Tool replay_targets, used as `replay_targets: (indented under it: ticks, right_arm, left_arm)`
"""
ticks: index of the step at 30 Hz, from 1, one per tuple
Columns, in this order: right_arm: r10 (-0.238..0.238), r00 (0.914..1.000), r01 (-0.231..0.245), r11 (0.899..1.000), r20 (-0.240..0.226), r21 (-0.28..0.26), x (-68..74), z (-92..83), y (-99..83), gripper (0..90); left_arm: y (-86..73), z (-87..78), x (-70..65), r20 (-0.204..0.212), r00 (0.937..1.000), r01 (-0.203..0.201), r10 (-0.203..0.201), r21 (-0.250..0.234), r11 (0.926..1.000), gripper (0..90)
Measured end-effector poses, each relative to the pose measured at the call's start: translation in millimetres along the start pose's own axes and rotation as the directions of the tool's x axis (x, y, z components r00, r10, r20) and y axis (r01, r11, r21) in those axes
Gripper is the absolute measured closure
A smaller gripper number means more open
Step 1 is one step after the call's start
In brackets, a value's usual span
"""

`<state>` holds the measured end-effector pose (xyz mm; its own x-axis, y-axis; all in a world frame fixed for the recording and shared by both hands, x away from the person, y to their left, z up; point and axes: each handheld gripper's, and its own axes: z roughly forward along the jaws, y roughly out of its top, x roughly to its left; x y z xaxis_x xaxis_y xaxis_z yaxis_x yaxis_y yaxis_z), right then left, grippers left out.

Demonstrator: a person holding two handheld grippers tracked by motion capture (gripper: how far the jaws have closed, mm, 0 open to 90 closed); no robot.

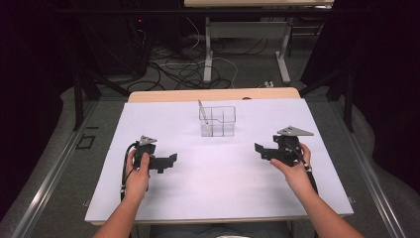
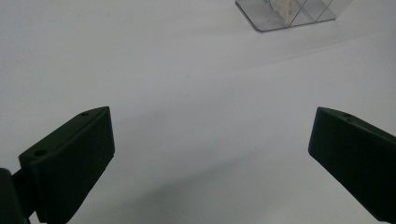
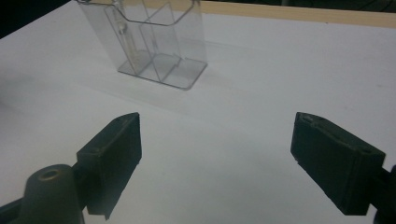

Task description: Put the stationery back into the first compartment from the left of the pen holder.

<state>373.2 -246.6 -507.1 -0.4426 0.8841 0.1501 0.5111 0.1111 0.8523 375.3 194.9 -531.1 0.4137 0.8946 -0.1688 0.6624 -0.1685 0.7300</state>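
Now, my grippers: left [image 1: 171, 159] and right [image 1: 258, 148], jaws apart, empty.
Organizer [image 1: 217, 120]: mid-table, between and beyond them.
Pen [image 1: 202, 112]: upright, left compartment.
Handling: likely light, slippery plastic; pinch a thin wall.

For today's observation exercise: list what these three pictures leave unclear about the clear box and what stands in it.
- High view: the stick in the box is too small to identify.
- Left gripper view: the top edge cuts off the box; its contents are blurred.
- Right gripper view: the top edge cuts off the stick; clear walls blur it.
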Motion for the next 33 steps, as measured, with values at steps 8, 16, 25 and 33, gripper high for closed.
replay_targets:
  ticks: [8, 16, 25, 33]
  right_arm:
    - [0.009, 0.9975, -0.01, 1.0, 0.071, 0.014, -19.8, -2.3, -15.5, 15.8]
    - [-0.011, 0.9927, 0.008, 1.0, 0.12, 0.023, -28.2, -0.9, -19.7, 14.8]
    - [-0.005, 0.9887, 0.0, 0.999, 0.15, 0.037, -36.4, 2.8, -24.1, 8.5]
    - [-0.005, 0.9884, -0.004, 0.998, 0.152, 0.06, -41.0, 7.1, -27.0, 0.6]
  left_arm:
    - [0.3, -0.6, 0.4, 0.002, 1.0, 0.002, -0.002, -0.004, 1.0, 0.3]
    - [0.7, -1.3, 0.9, 0.001, 1.0, 0.002, -0.002, -0.006, 1.0, 0.3]
    - [0.5, -0.1, 1.1, 0.001, 1.0, -0.004, 0.004, -0.001, 1.0, 0.3]
    - [-0.1, 2.1, 1.4, 0.006, 1.0, 0.004, -0.004, 0.011, 0.9999, 0.3]
